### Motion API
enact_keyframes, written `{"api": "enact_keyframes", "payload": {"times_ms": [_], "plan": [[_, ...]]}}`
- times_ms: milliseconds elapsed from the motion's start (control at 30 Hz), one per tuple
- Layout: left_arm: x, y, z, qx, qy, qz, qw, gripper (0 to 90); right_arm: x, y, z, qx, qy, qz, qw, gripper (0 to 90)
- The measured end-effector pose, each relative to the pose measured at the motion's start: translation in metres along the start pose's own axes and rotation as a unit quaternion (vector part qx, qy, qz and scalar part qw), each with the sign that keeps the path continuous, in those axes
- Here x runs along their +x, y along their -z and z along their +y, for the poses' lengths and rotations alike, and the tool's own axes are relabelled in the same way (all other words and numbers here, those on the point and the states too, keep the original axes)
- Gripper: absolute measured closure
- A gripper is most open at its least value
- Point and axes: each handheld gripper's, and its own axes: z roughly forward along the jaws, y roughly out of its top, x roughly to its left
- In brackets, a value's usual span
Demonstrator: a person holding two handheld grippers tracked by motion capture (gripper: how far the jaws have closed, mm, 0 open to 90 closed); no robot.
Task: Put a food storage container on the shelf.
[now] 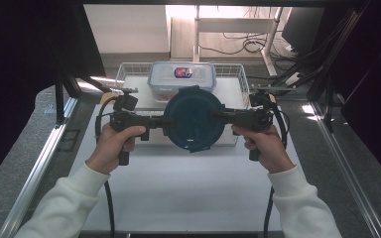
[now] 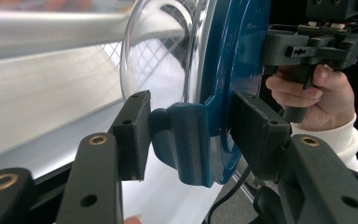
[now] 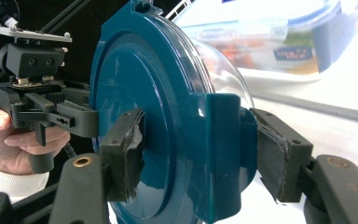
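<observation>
Above the white table (image 1: pixel 178 188) I hold the round blue-lidded glass container (image 1: pixel 193 119) clamped by both grippers, left gripper (image 1: pixel 154 120) and right gripper (image 1: pixel 228 118) each part-closed on a side latch; next, I judge, a level carry toward the wire basket (image 1: pixel 129 69).

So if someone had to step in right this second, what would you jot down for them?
Left claw: shut on a latch of the round blue container.
Right claw: shut on the opposite latch.
Container: held off the table between both claws, tipped on its side, in front of the wire basket with the clear lidded box.
Done: lifted.
Left: probably setting it down; where, I cannot tell.
</observation>
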Motion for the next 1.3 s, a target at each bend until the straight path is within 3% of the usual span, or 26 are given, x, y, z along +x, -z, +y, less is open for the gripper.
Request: {"api": "enact_keyframes", "payload": {"times_ms": [333,767,933,1100,1300], "plan": [[-0.002,0.008,0.023,-0.010,-0.003,-0.003,0.9999,48.7,0.006,0.001,0.021,-0.004,0.005,-0.003,1.0000,37.9],[0.001,0.016,0.045,-0.005,-0.006,-0.005,1.0000,48.8,0.010,-0.004,0.041,-0.010,0.004,-0.005,0.9999,37.9],[0.001,0.020,0.059,-0.010,-0.004,-0.006,0.9999,49.0,0.011,-0.006,0.053,-0.014,-0.003,-0.002,0.9999,37.9],[0.000,0.028,0.079,-0.011,-0.017,-0.003,0.9998,49.0,0.014,-0.007,0.065,-0.018,-0.002,-0.001,0.9998,38.0],[0.010,0.027,0.098,-0.012,-0.010,-0.005,0.9999,48.3,0.013,-0.012,0.084,-0.016,-0.002,-0.010,0.9998,37.9]]}}
